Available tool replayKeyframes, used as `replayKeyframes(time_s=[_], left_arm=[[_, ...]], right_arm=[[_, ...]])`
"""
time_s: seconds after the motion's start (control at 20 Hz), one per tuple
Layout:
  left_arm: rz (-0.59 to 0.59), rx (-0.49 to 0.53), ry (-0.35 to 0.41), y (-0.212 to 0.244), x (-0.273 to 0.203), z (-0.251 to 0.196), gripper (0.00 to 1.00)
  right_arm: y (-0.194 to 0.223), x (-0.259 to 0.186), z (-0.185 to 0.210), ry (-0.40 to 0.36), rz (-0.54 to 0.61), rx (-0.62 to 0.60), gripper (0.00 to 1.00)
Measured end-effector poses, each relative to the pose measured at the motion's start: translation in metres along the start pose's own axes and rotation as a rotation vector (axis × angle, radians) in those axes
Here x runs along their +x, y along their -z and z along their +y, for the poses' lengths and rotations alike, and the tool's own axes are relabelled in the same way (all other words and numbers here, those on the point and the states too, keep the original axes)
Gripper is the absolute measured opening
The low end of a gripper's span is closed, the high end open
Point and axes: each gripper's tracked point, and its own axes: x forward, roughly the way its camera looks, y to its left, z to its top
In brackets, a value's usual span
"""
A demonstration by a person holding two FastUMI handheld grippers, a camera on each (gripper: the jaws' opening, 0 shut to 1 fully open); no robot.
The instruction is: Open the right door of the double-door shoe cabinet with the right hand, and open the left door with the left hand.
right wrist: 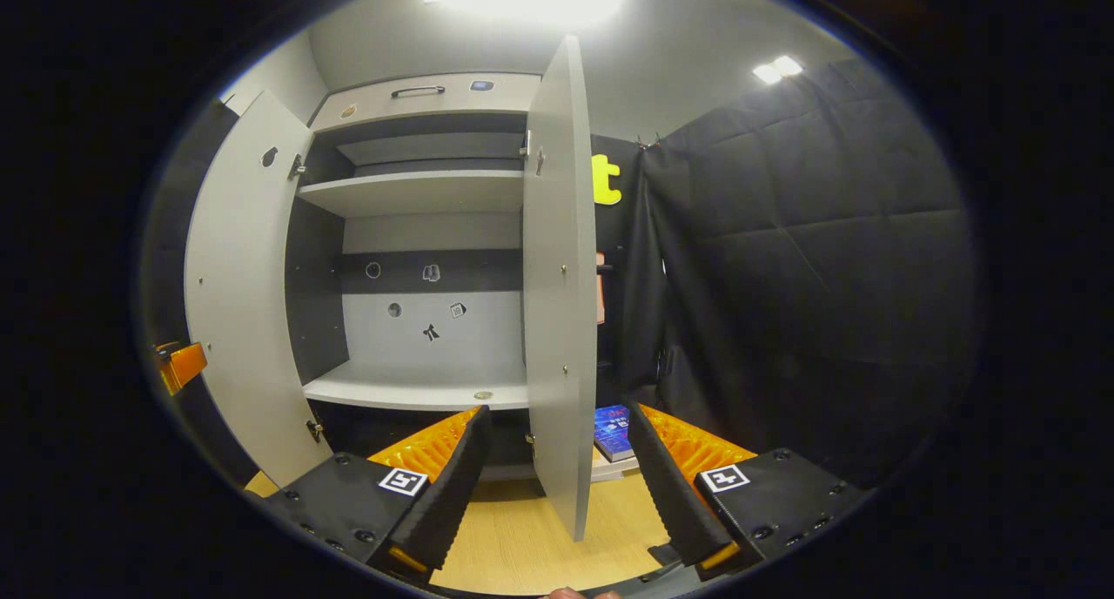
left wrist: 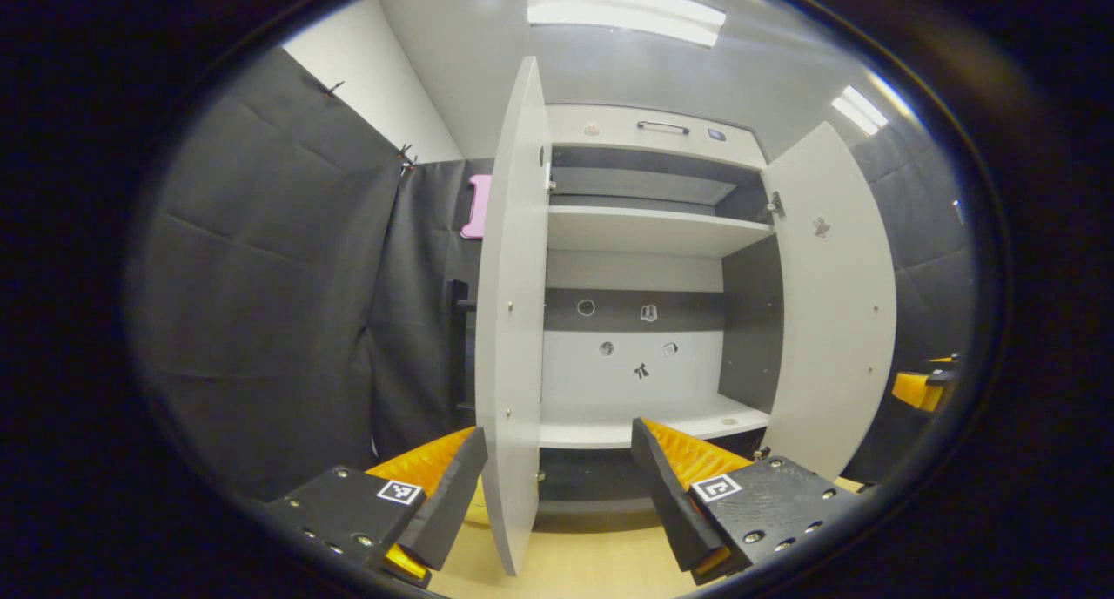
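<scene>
around you hangs the black quilted cloth wall [right wrist: 809, 259], with a white wall [left wrist: 374, 85] above it and bright ceiling light panels [left wrist: 622, 11] overhead. beneath you lies a pale wooden floor [right wrist: 513, 538].

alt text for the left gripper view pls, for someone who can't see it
The open left claw straddles the edge of the cabinet's left door, which stands swung open. Beyond it, the right door is open too, baring white shelves with nothing on them.
</scene>
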Motion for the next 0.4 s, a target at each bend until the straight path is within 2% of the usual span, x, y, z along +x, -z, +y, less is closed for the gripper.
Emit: replayKeyframes(time_s=[0.4], left_arm=[[-0.009, 0.028, 0.023, 0.0029, -0.0024, -0.0110, 0.96]], right_arm=[[-0.0031, 0.0084, -0.0078, -0.013, -0.029, 0.022, 0.98]])
